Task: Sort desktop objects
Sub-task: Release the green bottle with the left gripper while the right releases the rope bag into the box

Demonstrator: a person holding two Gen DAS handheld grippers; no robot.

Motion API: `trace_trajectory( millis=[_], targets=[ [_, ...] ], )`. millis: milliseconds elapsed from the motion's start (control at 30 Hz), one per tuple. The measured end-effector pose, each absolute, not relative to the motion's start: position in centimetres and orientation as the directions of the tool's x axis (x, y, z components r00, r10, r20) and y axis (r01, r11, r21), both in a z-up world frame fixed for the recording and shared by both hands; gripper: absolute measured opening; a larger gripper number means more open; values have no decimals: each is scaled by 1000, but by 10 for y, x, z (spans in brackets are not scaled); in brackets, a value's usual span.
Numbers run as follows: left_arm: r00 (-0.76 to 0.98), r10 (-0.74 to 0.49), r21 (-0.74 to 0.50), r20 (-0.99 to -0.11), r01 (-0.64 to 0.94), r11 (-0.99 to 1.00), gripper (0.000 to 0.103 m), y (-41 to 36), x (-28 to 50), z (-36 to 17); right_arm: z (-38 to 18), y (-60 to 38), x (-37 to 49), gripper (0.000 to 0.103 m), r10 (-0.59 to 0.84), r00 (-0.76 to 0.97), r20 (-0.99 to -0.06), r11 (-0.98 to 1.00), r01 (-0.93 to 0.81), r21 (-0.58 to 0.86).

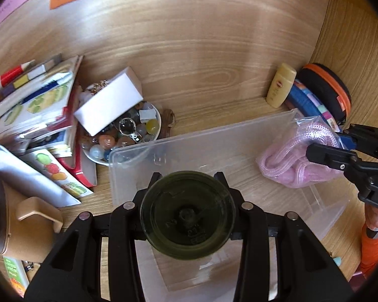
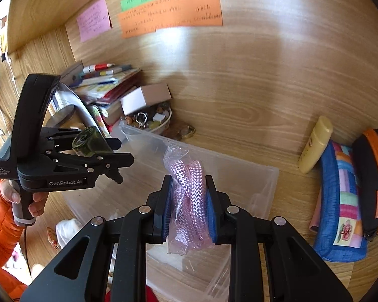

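My left gripper (image 1: 187,178) is shut on a dark green glass jar (image 1: 187,214), whose round base faces the camera; from the right wrist view the same jar (image 2: 88,142) lies sideways in the left gripper (image 2: 118,148). My right gripper (image 2: 187,183) is shut on a clear bag of pink braided cord (image 2: 189,196), pinched between its blue pads; the bag (image 1: 300,156) also shows at the right of the left wrist view. Both grippers hover over a clear plastic box (image 1: 214,141), open and resting on the wooden desk (image 2: 239,95).
A dish of marbles and trinkets (image 1: 128,133) with a white box (image 1: 108,105) on it stands left of the clear box, beside stacked booklets (image 1: 37,105). At the right are a yellow bottle (image 2: 315,143), a patchwork pouch (image 2: 340,201) and an orange-trimmed case (image 2: 375,181). Sticky notes (image 2: 171,12) hang on the back wall.
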State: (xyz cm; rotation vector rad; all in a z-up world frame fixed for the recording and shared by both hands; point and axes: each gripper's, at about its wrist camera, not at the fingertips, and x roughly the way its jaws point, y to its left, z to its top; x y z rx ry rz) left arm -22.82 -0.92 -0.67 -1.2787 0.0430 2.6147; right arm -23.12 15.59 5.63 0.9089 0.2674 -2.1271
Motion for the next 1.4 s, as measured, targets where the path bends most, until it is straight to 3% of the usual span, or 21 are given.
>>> trace_trajectory(
  millis=[433,533,633,700,767,1033,1200,1400],
  targets=[
    [-546,184,-76,-817,-214,-974,41,-4,-243,-24,53,153,-229,24,-582,-438,-685,-661,746,85],
    [-544,171,-62,-821,-212,-975,42,-4,-244,-24,51,152,-230,33,-577,-433,-692,-660,747,82],
    [-543,160,-50,-824,-212,-976,47,-2,-243,-23,50,149,-228,42,-570,-437,-696,-657,751,67],
    [-548,162,-54,-821,-209,-976,59,-4,-242,-22,50,148,-227,54,-567,-443,-694,-656,753,56],
    [-556,161,-52,-815,-207,-977,64,-5,-241,-20,50,148,-225,57,-567,-451,-689,-653,756,43],
    [-564,137,-15,-814,-216,-976,66,-4,-236,-16,51,145,-219,68,-574,-441,-690,-633,773,32],
    [-582,113,14,-805,-209,-978,75,0,-229,-8,54,148,-217,78,-581,-425,-694,-628,777,50],
    [-599,108,18,-793,-200,-980,85,-4,-216,6,60,151,-217,81,-601,-404,-689,-628,773,94]
  ],
)
